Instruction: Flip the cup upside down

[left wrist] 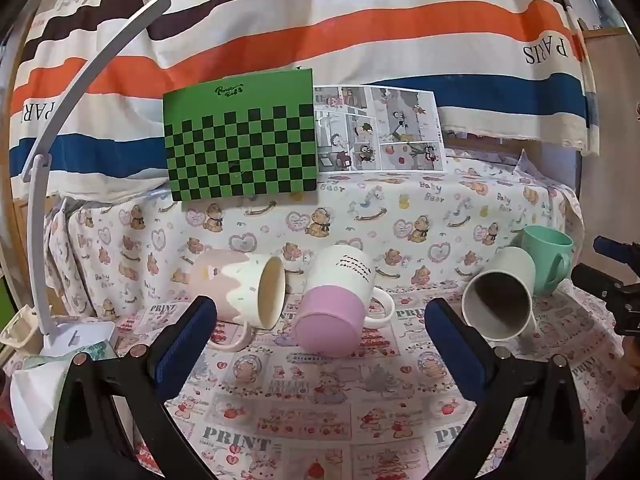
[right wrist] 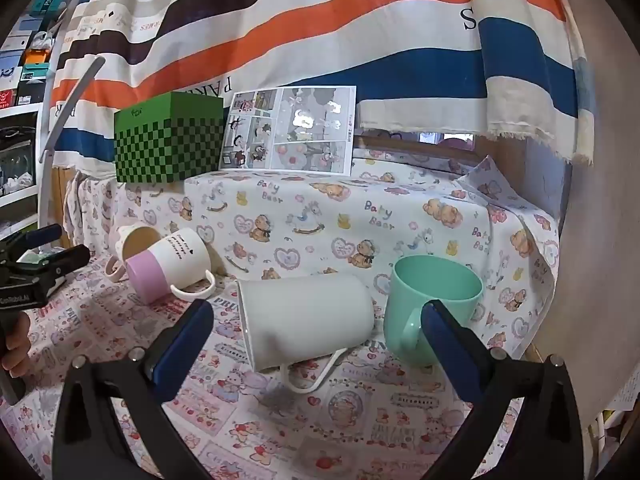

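Observation:
Several cups are on the printed tablecloth. A pink-and-cream mug (left wrist: 244,286) lies on its side, mouth toward the right. A white mug with a lilac base (left wrist: 334,300) lies tipped beside it, base toward me. A plain white mug (right wrist: 306,318) lies on its side; it also shows in the left wrist view (left wrist: 500,294). A mint green cup (right wrist: 434,306) stands upright next to it. My left gripper (left wrist: 320,340) is open and empty, just short of the lilac mug. My right gripper (right wrist: 318,338) is open and empty, with the white mug between its fingers' line.
A green checkered box (left wrist: 240,146) and a comic sheet (left wrist: 380,128) stand at the back on a raised cloth-covered ledge (right wrist: 360,208). A white lamp arm (left wrist: 60,120) curves up at left. A striped curtain (left wrist: 320,32) hangs behind. A wall (right wrist: 600,240) is close on the right.

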Demonstrator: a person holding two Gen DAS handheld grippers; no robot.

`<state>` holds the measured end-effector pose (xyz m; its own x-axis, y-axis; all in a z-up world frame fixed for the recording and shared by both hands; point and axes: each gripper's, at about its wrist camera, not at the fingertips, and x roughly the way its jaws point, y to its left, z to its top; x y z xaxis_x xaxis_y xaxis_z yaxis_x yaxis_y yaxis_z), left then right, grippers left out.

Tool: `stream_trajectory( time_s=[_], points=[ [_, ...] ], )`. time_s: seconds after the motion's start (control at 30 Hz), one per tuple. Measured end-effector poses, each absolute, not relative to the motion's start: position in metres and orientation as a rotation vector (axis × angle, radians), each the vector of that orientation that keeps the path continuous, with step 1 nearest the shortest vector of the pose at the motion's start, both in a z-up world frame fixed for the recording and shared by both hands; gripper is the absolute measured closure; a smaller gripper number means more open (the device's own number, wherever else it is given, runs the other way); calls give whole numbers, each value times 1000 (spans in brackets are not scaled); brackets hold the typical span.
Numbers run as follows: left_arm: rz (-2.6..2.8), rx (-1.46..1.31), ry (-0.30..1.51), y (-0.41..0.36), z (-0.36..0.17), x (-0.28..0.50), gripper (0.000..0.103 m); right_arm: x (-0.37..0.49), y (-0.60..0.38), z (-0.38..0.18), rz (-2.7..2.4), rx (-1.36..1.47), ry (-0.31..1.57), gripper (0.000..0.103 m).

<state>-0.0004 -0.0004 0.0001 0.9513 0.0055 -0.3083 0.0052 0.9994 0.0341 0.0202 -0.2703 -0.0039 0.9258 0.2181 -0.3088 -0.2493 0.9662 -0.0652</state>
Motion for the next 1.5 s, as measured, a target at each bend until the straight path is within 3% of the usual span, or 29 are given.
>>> stream_trajectory(
  time_s=[1.5],
  points=[
    [18, 36, 336, -1, 0, 3, 0, 25, -269, -6, 234, -110, 330, 0]
  ],
)
